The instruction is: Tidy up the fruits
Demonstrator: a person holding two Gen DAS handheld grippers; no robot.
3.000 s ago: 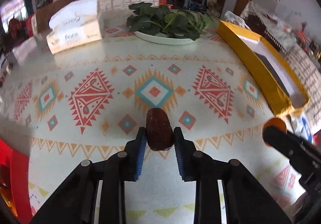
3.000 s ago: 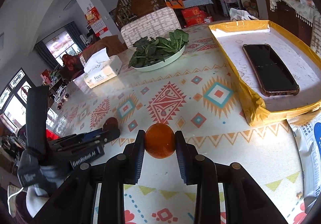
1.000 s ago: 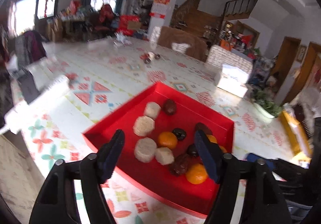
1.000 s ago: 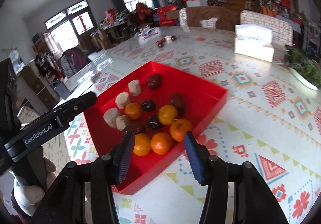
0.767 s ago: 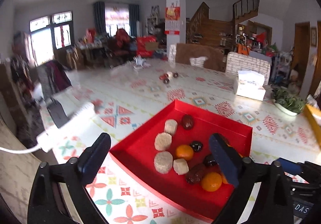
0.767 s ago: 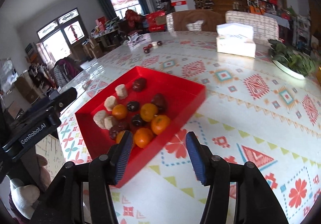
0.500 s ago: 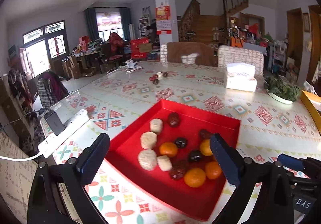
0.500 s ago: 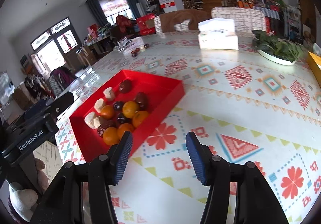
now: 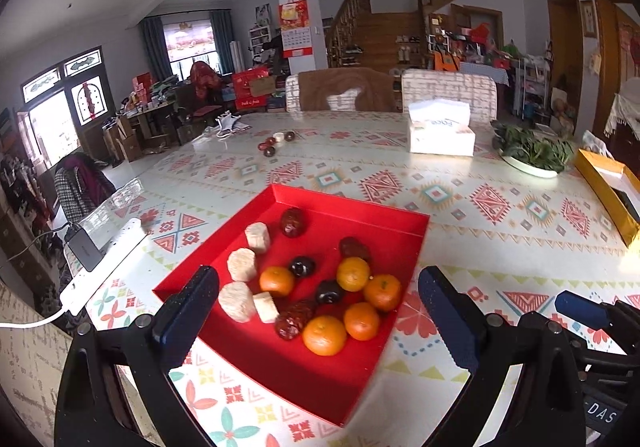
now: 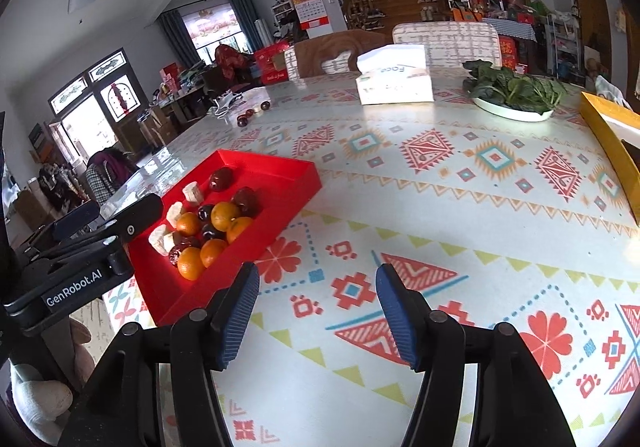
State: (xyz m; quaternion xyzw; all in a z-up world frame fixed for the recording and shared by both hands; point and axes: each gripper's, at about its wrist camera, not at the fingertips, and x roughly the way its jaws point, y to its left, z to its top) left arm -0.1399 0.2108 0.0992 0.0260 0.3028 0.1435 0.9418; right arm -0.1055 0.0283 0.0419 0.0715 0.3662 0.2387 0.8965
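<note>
A red tray [image 9: 360, 209] sits on the patterned table and holds several oranges [image 9: 324, 335], dark red dates [image 9: 293, 222] and pale round pieces [image 9: 241, 264]. My left gripper [image 9: 316, 311] is wide open and empty, raised above the tray's near side. My right gripper [image 10: 318, 311] is open and empty over bare tablecloth, to the right of the tray [image 10: 296, 171]. A few loose dates [image 9: 276, 143] lie far back on the table.
A tissue box [image 9: 440, 131], a plate of greens [image 9: 532, 153] and a yellow box [image 9: 608, 183] stand at the back right. A white power strip [image 9: 100, 259] with a charger lies at the table's left edge. Chairs stand behind the table.
Both grippers carried fruit three seconds ago and are open and empty now. Over the last second both have drawn back and up from the tray, the right one swinging to the right.
</note>
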